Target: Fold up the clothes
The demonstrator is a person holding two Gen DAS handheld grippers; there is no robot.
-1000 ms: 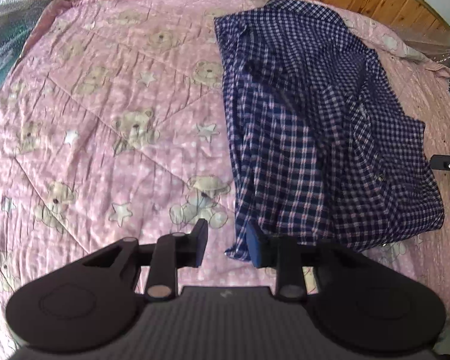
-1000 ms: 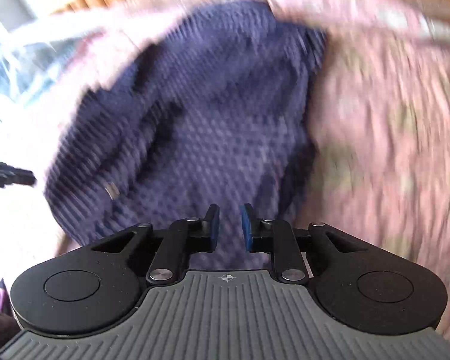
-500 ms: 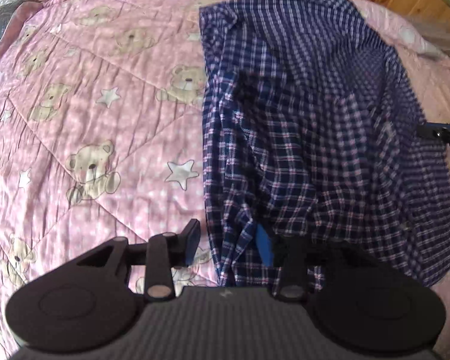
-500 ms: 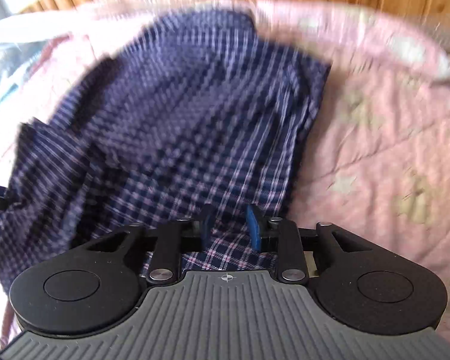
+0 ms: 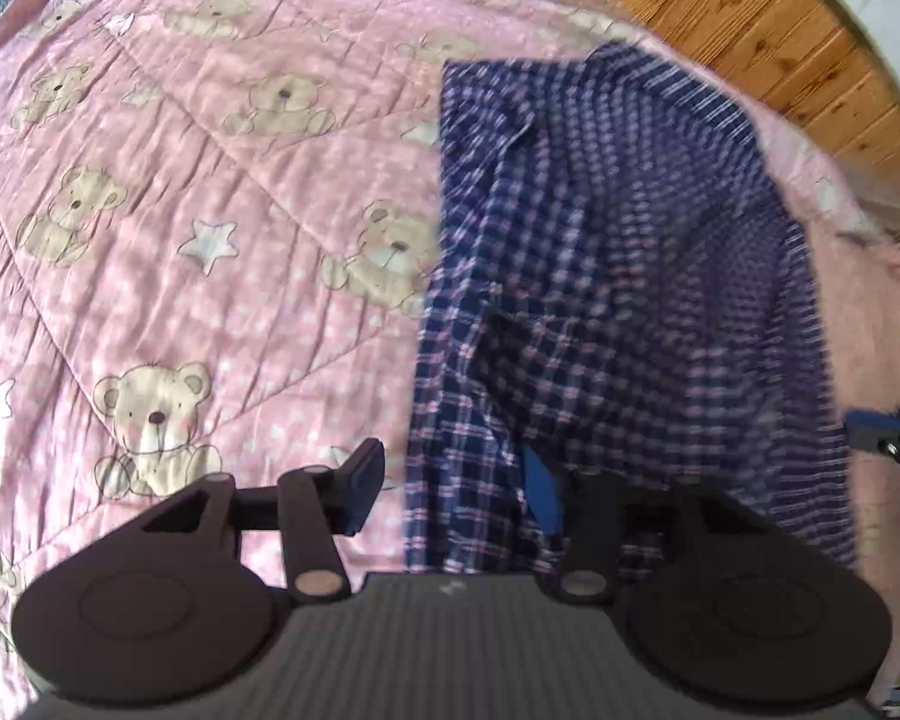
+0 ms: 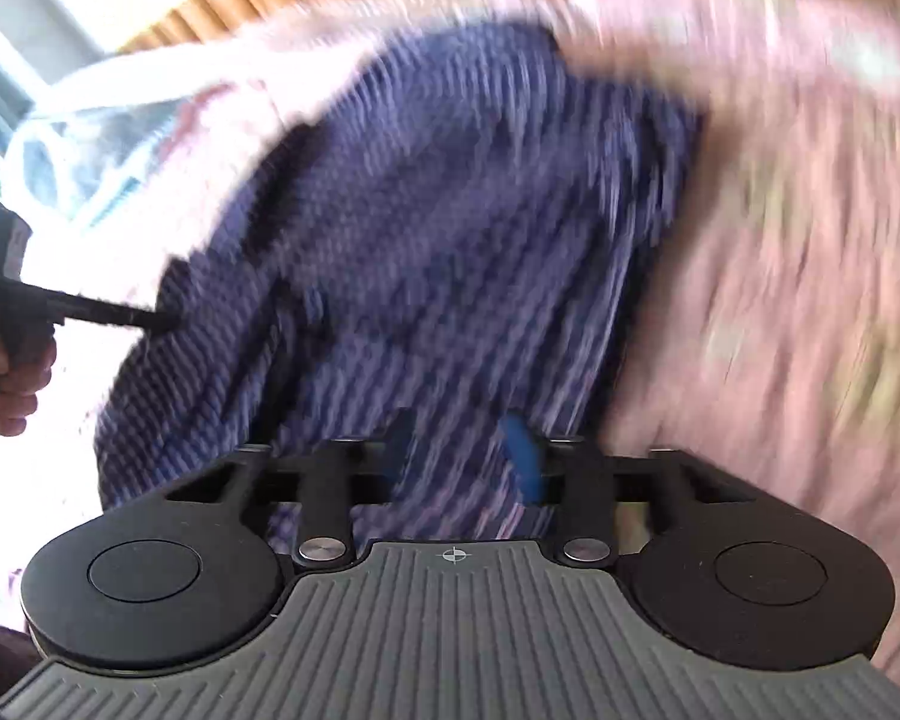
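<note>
Toward the bed's (image 5: 222, 300) far right corner lay the checked shirt (image 5: 618, 276). Left gripper (image 5: 453, 483) jaws spread wide, straddling its near hem; right gripper (image 6: 459, 450) jaws parted over the blurred cloth.

On my left feed I see a navy shirt (image 5: 618, 276) checked with pink and white lines. It lies on a pink quilt (image 5: 210, 312) printed with beige teddy bears, white stars and small white dots. My left claw (image 5: 450, 489) is black with blue pads, and so is my right claw (image 6: 462, 456). Behind the bed I see warm orange-brown wood panelling (image 5: 780, 42). My right feed is blurred; the shirt reads there as plain purple-blue.
</note>
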